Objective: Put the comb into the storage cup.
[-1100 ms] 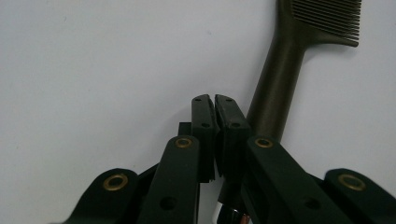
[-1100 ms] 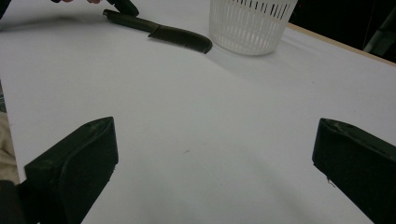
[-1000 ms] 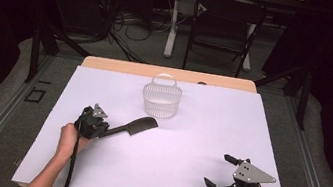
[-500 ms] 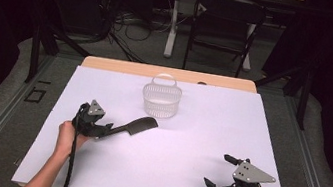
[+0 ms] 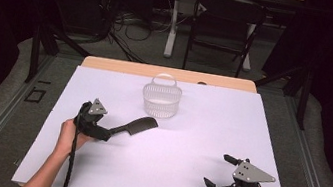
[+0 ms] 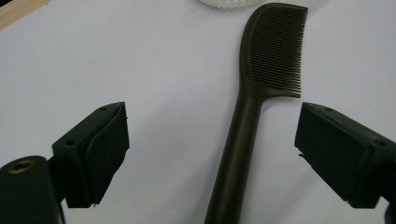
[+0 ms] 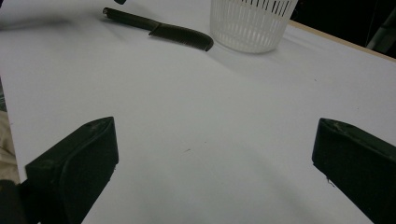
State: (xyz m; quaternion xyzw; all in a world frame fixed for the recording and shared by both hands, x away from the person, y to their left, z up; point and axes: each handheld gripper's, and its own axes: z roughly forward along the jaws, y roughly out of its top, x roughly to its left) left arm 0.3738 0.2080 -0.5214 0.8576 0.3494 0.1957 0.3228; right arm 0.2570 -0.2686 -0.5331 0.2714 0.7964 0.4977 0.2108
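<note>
Left hand-held gripper (image 5: 110,134) sits near the tabletop's (image 5: 209,130) left edge; its jaws have just been opening and now stand wide on either side of the comb's (image 6: 247,121) handle without touching it. Right hand-held gripper (image 5: 217,171), near the front right corner, gapes wide with nothing between its jaws. A white basket (image 5: 161,100) stands toward the back edge. The comb lies flat, its teeth end just beside the basket.

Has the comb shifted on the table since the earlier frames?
No. The comb lies in the same spot just left of and nearer than the basket. The left gripper, jaws just opening, straddles its handle without pressing.
</note>
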